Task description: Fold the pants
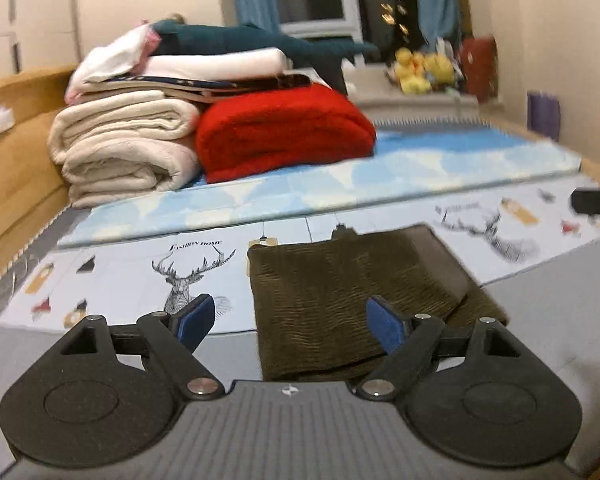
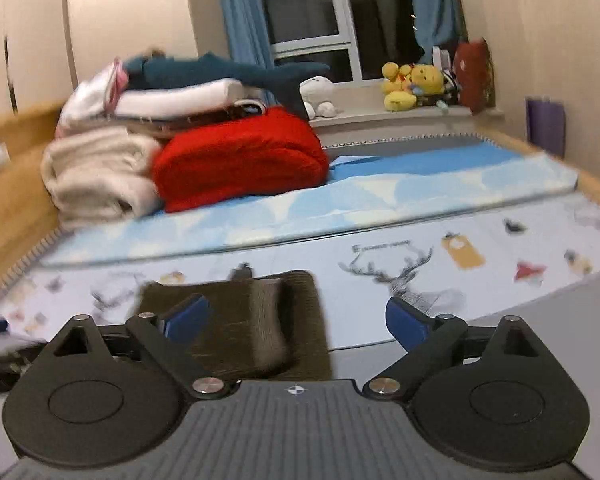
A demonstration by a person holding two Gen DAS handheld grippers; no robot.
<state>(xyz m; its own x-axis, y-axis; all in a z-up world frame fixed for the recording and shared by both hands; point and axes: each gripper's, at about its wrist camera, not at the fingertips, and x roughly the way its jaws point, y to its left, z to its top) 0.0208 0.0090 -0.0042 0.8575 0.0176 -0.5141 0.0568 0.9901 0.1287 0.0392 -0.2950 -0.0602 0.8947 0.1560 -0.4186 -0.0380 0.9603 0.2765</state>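
Both tongs, left (image 1: 290,318) and right (image 2: 298,320), gape empty above blurred folded pants (image 1: 352,292), partly hidden.

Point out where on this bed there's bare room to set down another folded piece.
Free: the deer-print sheet right of the folded pants, the same sheet to their left, and the blue mat right of the red blanket. Crowded: the back left corner, stacked with cream blankets and linens.
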